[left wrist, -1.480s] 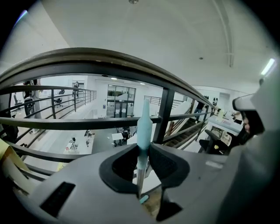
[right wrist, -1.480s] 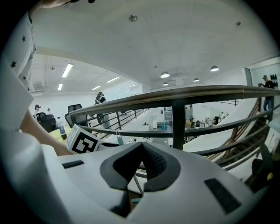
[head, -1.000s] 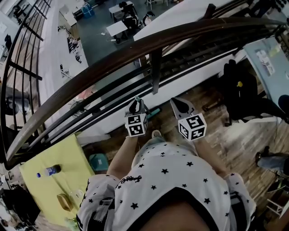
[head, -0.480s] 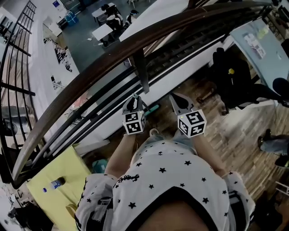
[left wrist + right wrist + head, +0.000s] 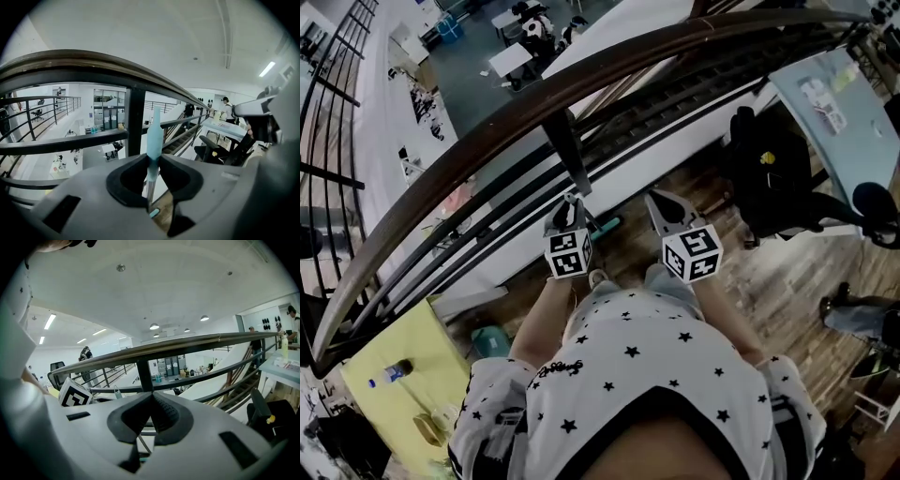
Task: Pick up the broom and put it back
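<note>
- Head view: left gripper point(image 5: 571, 202) and right gripper point(image 5: 652, 199) face the railing point(image 5: 572, 89). A teal part of the broom point(image 5: 607, 225) shows between them. Judged: keep it clear of the rails in carrying.
- Left gripper view: jaws narrowly apart, clamped on the upright pale-blue broom handle point(image 5: 154, 136).
- Right gripper view: 2 jaws together, empty; broom lies outside them.

Office mezzanine: railing point(image 5: 562, 94), desks point(image 5: 508, 64) below, black office chair point(image 5: 769, 178)
</note>
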The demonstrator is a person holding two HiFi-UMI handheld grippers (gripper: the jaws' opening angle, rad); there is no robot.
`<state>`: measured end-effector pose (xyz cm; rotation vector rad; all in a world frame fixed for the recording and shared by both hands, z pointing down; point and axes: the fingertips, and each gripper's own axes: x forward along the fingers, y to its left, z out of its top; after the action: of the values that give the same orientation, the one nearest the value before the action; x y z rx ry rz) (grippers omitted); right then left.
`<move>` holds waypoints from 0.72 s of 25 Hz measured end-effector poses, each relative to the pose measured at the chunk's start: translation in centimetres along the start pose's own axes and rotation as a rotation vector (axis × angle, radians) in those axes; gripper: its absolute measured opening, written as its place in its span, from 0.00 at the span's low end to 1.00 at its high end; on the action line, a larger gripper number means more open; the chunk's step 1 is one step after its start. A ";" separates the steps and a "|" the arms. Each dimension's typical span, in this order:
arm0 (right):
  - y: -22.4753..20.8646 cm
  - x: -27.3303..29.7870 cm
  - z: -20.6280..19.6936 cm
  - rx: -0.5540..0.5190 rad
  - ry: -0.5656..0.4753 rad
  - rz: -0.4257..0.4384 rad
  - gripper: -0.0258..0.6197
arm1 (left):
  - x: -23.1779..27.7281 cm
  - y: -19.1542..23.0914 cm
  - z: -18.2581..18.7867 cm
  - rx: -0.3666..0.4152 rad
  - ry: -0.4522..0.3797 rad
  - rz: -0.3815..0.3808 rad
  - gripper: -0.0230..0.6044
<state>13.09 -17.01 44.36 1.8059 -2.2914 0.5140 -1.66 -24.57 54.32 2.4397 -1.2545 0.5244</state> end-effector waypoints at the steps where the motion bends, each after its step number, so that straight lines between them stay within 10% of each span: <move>1: -0.7 -0.1 0.1 -0.004 0.002 0.010 0.03 | 0.3 -0.5 0.0 -0.006 -0.001 0.010 0.18; 18: -9.8 -0.7 -1.2 -0.032 0.082 0.174 0.03 | 6.3 -7.4 0.0 -0.074 0.008 0.143 0.18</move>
<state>22.70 -17.87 46.79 1.5501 -2.3986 0.5638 7.90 -24.89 56.32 2.2968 -1.4264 0.5153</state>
